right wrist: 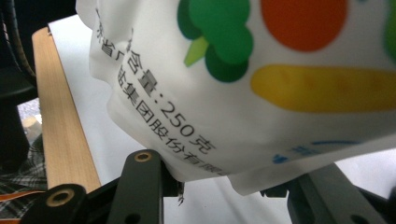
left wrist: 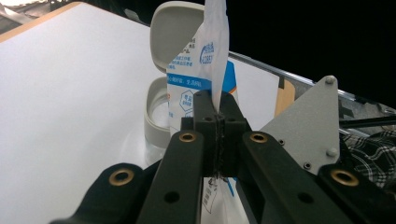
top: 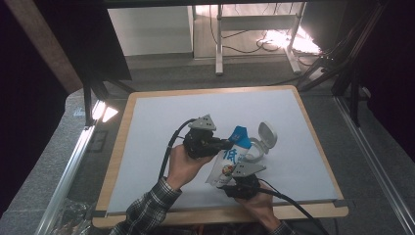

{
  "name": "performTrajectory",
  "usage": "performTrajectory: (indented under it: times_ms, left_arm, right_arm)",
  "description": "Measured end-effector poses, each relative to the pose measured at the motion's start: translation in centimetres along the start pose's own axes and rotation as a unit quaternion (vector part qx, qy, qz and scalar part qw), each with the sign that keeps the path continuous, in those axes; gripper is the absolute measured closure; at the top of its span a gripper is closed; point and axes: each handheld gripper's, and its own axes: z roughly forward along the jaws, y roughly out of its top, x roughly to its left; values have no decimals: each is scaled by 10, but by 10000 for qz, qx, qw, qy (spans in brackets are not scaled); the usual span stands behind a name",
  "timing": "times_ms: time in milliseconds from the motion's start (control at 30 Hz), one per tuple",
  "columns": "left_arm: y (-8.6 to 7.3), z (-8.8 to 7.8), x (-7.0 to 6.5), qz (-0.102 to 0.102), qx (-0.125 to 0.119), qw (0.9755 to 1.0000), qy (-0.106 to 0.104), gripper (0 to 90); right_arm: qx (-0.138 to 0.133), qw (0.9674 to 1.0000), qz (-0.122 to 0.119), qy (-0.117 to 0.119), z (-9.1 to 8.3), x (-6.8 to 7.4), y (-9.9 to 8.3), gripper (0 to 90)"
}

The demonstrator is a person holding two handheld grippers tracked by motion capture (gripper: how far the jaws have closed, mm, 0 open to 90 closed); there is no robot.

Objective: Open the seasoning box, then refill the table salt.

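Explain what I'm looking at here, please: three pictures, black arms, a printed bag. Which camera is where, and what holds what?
There is no robot: a person holds a hand-operated tool in each hand. The high view looks down on a table with a white top. The other two pictures come from cameras riding on the tools, looking along their black jaws.

The left tool is shut on the thin edge of a white and blue printed bag. The bag is held up above the table.

The right tool is at the bag's lower end. In its own view the bag sits between its two jaws; the left jaw touches it, but whether it is gripped is unclear.

Behind the bag stands a small clear container with its grey hinged lid flipped open.
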Motion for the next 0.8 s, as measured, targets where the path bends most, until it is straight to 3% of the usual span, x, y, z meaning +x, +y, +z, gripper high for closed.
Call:
performTrajectory:
  times_ms: [800]
  left_arm:
    - [9, 11, 1, 90, 41, 9999, 76, 894]
  right_arm:
    - [-204, 9994, 63, 268, -4, 1, 4, 600]
